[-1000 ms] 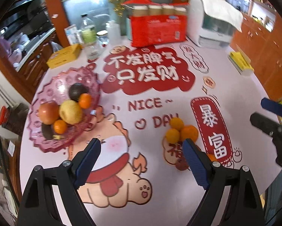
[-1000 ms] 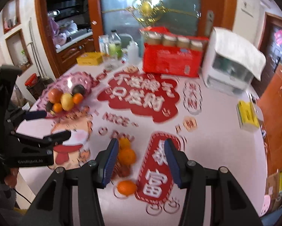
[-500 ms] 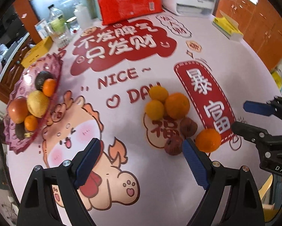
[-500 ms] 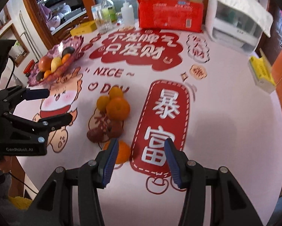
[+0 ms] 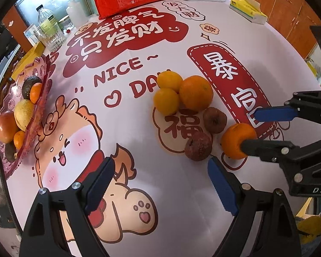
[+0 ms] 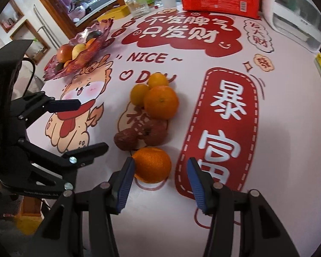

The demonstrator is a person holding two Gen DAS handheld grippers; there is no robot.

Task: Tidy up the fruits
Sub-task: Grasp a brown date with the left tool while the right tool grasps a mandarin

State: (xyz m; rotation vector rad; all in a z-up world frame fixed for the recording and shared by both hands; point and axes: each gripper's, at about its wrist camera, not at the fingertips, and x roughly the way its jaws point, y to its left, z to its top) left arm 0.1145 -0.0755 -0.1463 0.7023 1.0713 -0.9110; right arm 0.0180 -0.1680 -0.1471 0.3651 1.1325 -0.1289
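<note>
The round orange mandarin (image 6: 152, 164), with no long axis and its pointing unreadable, is lying at the loose fruit pile's six o'clock between the open fingers of the right gripper (image 6: 160, 182), one pad touching; closing seems next, while the left gripper (image 5: 160, 184) is hovering open.

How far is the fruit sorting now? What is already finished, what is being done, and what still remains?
Done: the pink fruit plate already holds several fruits. In hand: the right gripper stands open around the nearest orange, not yet closed on it. The left gripper is open and empty above the table. Left: that orange plus five loose fruits, namely three more citrus and two wrinkled brown fruits, still lie on the tablecloth.
</note>
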